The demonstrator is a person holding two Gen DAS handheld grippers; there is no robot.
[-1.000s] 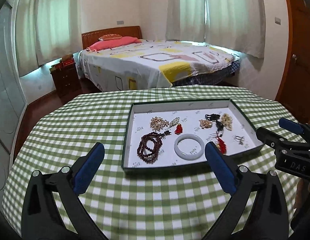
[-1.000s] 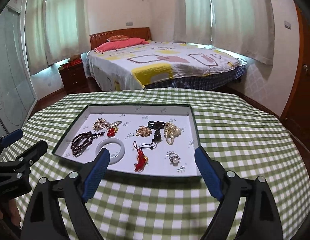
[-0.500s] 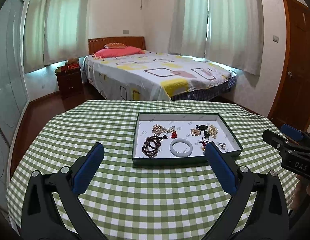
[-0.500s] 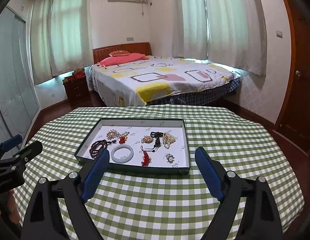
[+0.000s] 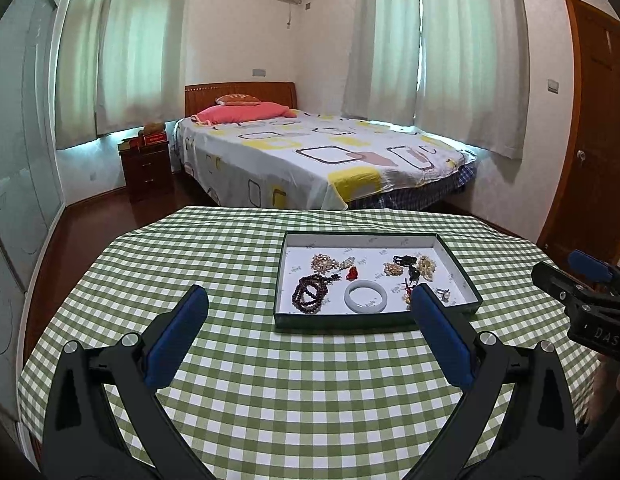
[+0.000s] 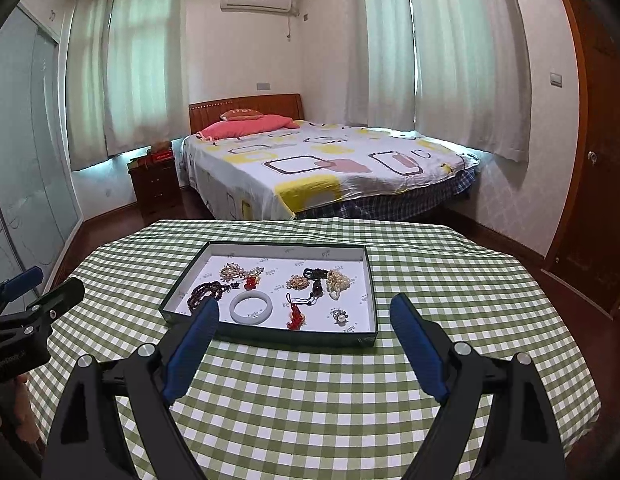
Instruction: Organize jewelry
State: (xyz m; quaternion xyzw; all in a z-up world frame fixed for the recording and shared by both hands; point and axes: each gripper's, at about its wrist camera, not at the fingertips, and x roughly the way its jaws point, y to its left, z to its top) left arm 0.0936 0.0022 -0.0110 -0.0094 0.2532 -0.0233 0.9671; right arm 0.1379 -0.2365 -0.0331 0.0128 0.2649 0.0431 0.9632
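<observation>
A dark green tray with a white floor lies on the checked table and holds several pieces of jewelry. Among them are a white bangle, a dark bead necklace, a red tassel charm, a pearl cluster and a small ring. The tray also shows in the right wrist view. My left gripper is open and empty, held above the table short of the tray. My right gripper is open and empty, also short of the tray.
The round table has a green-and-white checked cloth. Behind it stand a bed and a dark nightstand. A wooden door is at the right. Each gripper shows at the edge of the other's view.
Both grippers have pulled back and risen away from the tray, which now looks smaller and farther. Both stay open and empty. The jewelry has not moved.
</observation>
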